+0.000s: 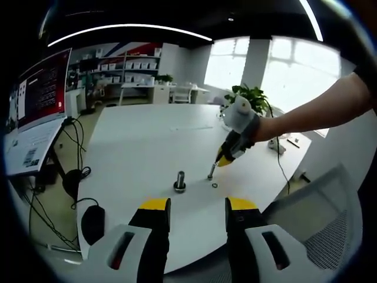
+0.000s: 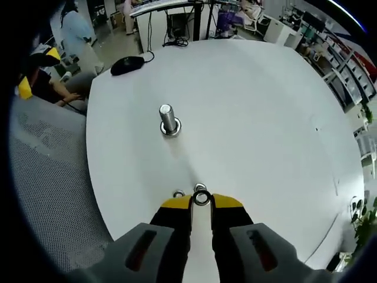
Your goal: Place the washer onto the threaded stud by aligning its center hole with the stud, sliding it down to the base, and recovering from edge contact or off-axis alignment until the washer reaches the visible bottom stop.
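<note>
Right gripper view: right gripper (image 2: pixel 201 200) pinches washer (image 2: pixel 201 198) by its edge — I risk dropping it before the far stud (image 2: pixel 169 119); left gripper (image 1: pixel 198 207) wide open, empty.

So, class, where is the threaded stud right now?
The stud stands upright on the white table, ahead and left of the right gripper. In the left gripper view it stands left of that gripper's tip.

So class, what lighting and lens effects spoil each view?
Left gripper view: bright windows blow out, and the table edge bows from fisheye. Right gripper view: even light, the threaded stud sharp with a soft shadow, the white table glaring slightly.
</note>
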A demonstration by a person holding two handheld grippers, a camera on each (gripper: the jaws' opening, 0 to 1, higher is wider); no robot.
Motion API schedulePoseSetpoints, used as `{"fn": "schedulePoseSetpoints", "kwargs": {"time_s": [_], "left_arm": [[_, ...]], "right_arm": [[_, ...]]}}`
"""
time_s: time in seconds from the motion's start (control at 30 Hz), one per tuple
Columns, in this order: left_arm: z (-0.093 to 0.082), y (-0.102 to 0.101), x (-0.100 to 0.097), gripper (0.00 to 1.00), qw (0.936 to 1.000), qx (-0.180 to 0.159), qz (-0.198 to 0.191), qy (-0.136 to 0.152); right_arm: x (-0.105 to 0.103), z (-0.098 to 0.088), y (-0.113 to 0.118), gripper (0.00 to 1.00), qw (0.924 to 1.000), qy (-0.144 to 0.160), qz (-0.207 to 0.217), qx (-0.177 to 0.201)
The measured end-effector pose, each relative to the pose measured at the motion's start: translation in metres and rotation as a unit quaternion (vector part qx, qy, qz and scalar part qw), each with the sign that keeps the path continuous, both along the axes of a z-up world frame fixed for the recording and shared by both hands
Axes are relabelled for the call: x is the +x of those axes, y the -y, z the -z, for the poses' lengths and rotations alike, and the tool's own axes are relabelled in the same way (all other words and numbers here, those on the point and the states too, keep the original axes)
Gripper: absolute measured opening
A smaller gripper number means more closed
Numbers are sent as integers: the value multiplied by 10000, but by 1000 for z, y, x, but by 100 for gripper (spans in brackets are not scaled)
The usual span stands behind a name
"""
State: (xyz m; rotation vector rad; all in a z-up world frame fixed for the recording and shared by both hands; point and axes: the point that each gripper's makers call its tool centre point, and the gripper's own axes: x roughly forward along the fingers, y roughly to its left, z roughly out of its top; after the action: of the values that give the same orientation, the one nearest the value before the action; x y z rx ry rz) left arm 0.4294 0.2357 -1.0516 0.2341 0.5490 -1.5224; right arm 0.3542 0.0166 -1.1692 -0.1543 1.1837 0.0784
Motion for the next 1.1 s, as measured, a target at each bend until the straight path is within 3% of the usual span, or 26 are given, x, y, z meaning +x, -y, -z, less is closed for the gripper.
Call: {"fn": "schedulePoseSetpoints", "kwargs": {"time_s": [0.5, 0.63, 0.77, 0.97, 1.1], "left_arm": [[0, -1, -1, 35, 10000, -5, -24, -1], [0, -1, -1, 35, 10000, -6, -25, 0], [1, 0, 0, 35, 10000, -2, -27, -2], [1, -1, 0, 35, 10000, 3, -40, -4], [2, -1, -1, 35, 10000, 13, -40, -11]], "right_arm": [[12, 13, 8, 14, 9997, -144, -174, -42], [4, 7, -2, 14, 9997, -181, -175, -43], [10, 19, 10, 14, 9995, -226, -193, -40], [5, 15, 2, 14, 9993, -288, -219, -31], [14, 31, 8, 14, 9990, -374, -252, -10]]}}
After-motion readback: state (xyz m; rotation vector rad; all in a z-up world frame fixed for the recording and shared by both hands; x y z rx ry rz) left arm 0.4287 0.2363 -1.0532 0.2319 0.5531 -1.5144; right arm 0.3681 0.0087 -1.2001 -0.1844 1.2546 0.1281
